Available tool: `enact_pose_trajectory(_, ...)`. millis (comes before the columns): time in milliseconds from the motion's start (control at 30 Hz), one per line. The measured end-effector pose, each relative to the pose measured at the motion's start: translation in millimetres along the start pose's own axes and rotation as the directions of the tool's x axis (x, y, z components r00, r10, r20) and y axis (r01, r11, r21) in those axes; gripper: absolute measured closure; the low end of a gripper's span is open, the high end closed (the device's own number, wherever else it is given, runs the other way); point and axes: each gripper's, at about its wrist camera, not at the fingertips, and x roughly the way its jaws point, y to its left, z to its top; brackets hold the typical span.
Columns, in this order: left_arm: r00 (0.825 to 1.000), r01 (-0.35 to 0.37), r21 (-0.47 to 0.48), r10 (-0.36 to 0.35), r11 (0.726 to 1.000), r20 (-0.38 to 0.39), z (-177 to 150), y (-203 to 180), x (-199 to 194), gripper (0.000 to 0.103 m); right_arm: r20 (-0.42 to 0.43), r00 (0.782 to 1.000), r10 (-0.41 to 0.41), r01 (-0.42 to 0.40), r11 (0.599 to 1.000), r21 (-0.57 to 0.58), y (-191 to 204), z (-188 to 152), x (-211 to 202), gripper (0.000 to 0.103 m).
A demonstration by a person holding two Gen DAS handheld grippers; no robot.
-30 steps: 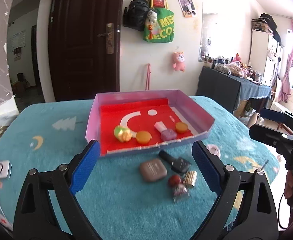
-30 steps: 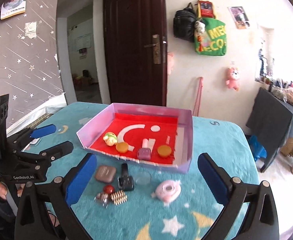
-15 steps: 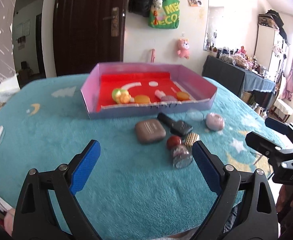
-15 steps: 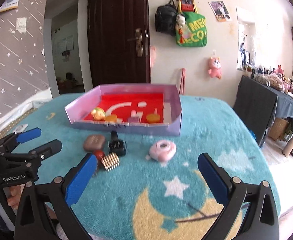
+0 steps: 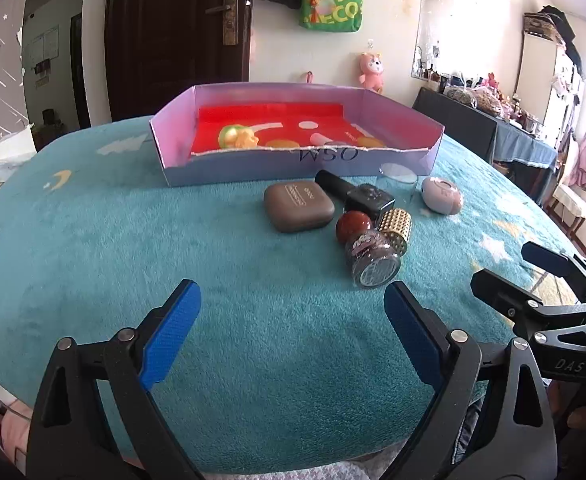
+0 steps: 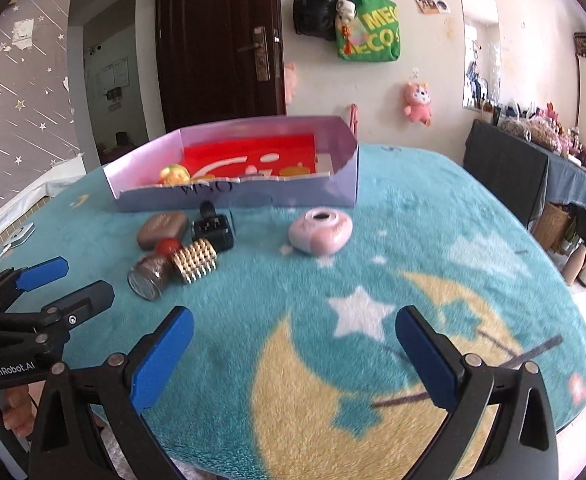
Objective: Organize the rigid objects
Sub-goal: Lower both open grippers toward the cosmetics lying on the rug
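- Left gripper (image 5: 292,330): has dropped low toward the table's (image 5: 93,240) near edge, fingers spread, empty.
- Loose cluster, brown case (image 5: 297,207) to pink gadget (image 5: 441,195), lies mid-table before the box (image 5: 293,166), now closer; pickup seems next.
- Right gripper (image 6: 295,350): likewise lowered, fingers released.

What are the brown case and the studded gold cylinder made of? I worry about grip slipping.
The brown case looks like smooth matte plastic, with soft, dull highlights. The gold cylinder looks like shiny metal or metallised plastic; its raised studs glint brightly.
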Motion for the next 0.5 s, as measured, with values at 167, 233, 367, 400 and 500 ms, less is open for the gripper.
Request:
enact_pose_trajectory(167, 1.000, 0.001, -0.007, -0.001, 1.000, 0.000, -1, 2, 1, 0.009, -0.026, 1.000, 0.001, 0.000, 1.000, 0.015, -3, -8, 8, 0.000)
enact_pose_trajectory(233, 1.000, 0.004, -0.006, -0.004, 1.000, 0.000, 1, 2, 2, 0.009, -0.030, 1.000, 0.001, 0.000, 1.000, 0.019, -4, -9, 9, 0.000)
enact_pose_trajectory(367, 1.000, 0.016, -0.007, -0.016, 1.000, -0.001, 8, -2, 5, 0.009, -0.033, 0.999, -0.002, 0.003, 1.000, 0.026, -6, -10, 10, 0.000)
enact_pose_trajectory(400, 1.000, 0.023, -0.010, -0.023, 1.000, -0.003, 10, -3, 7, 0.009, -0.034, 0.999, -0.003, 0.004, 1.000, 0.027, -7, -9, 11, 0.000)
enact_pose_trajectory(500, 0.999, 0.044, -0.021, -0.044, 0.999, -0.008, 19, -9, 13, 0.009, -0.036, 0.999, -0.007, 0.008, 1.000, 0.030, -10, -8, 10, 0.000)
